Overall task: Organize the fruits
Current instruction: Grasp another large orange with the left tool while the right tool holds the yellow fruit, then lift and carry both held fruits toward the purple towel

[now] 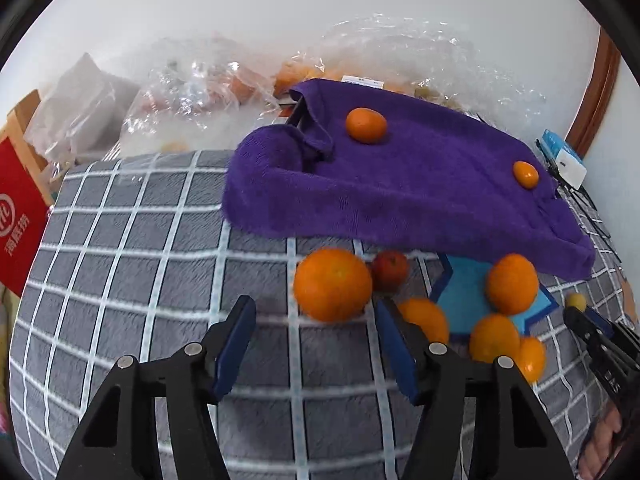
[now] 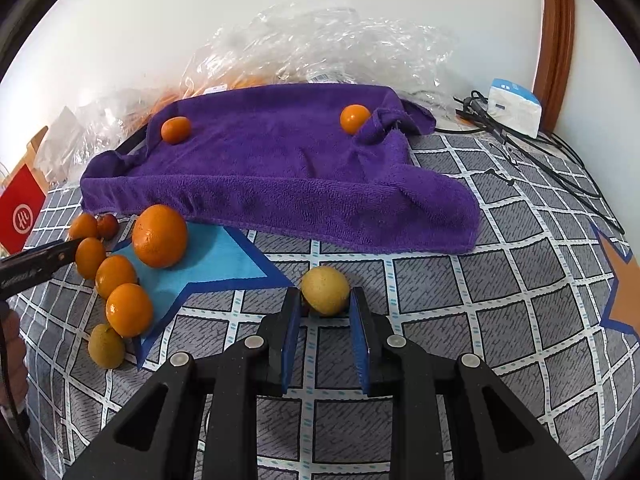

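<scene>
My left gripper (image 1: pixel 314 314) is open just above the checked cloth, and a large orange (image 1: pixel 332 284) lies right ahead of its fingertips, untouched. Beside it sit a small red fruit (image 1: pixel 390 270) and several smaller oranges (image 1: pixel 494 338) around a blue star patch (image 1: pixel 466 292). My right gripper (image 2: pixel 325 300) is shut on a yellow fruit (image 2: pixel 325 290) resting on the cloth. A purple towel (image 2: pixel 280 168) lies behind with two small oranges (image 2: pixel 176 130) (image 2: pixel 354 119) on it. A bigger orange (image 2: pixel 160 236) sits on the star, and a greenish fruit (image 2: pixel 106 346) lies nearest.
Crumpled clear plastic bags (image 2: pixel 320 48) line the wall behind the towel. A red box (image 1: pixel 20 220) stands at the left edge. A white-and-blue pack (image 2: pixel 514 108) and black cables (image 2: pixel 540 152) lie at the right. The person's hand (image 2: pixel 14 356) shows at the left.
</scene>
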